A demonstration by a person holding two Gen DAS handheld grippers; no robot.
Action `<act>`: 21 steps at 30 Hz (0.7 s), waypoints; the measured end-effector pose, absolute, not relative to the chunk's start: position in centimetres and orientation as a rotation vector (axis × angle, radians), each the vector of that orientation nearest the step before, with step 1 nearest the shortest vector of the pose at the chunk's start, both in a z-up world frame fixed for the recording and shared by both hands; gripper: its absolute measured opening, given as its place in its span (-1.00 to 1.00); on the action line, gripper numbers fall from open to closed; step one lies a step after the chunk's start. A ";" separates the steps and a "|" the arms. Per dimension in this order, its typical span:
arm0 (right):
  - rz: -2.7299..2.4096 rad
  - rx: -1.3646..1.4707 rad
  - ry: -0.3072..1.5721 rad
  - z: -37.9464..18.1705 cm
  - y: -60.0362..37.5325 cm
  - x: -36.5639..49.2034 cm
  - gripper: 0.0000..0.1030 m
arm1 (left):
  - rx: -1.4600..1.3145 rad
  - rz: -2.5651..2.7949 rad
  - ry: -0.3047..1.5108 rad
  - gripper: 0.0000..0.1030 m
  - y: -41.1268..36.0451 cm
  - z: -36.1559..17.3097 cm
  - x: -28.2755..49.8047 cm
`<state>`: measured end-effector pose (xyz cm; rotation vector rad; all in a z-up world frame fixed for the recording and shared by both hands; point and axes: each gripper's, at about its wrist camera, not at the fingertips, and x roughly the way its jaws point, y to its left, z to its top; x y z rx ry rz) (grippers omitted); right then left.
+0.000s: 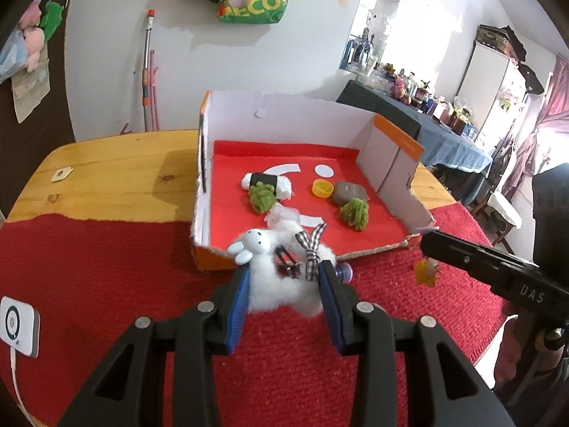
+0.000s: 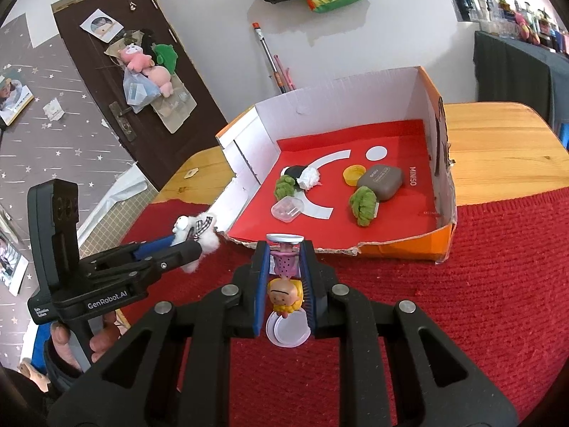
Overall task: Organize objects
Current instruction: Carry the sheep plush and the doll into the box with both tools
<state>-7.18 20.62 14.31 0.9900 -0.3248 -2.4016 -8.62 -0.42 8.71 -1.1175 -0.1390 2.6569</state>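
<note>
My left gripper [image 1: 283, 274] is shut on a white plush sheep [image 1: 281, 270] with a checked ribbon, held above the red cloth just before the front edge of the open cardboard box [image 1: 394, 142]. It also shows in the right wrist view [image 2: 195, 238]. My right gripper [image 2: 284, 259] is shut on a small doll figure [image 2: 285, 284] with yellow hair and a pink dress, held upside down near the box's front edge [image 2: 352, 249]. Inside the box lie two green plush pieces [image 2: 363, 204], a sushi toy [image 2: 302, 176], a grey case [image 2: 380, 181], a yellow cap [image 2: 354, 173] and a clear case [image 2: 286, 209].
The box stands on a wooden table [image 1: 117, 174] partly covered by a red cloth [image 1: 106, 267]. A white device [image 1: 17, 325] with a cable lies at the cloth's left edge. A white lid [image 2: 288, 329] lies on the cloth under my right gripper.
</note>
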 end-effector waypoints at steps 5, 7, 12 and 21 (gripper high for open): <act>-2.402 0.991 -0.314 14.3 20.6 -7.5 -0.68 | -1.110 2.646 -0.137 -0.23 0.1 8.9 -9.5; -2.403 0.995 -0.309 14.4 20.5 -7.9 -0.68 | -1.114 2.638 -0.138 -0.23 0.2 8.8 -9.9; -2.406 0.994 -0.300 14.9 20.3 -8.7 -0.68 | -1.119 2.628 -0.130 -0.23 0.6 8.9 -10.8; -2.413 0.996 -0.275 15.5 19.9 -10.2 -0.68 | -1.134 2.614 -0.117 -0.23 1.2 8.9 -12.6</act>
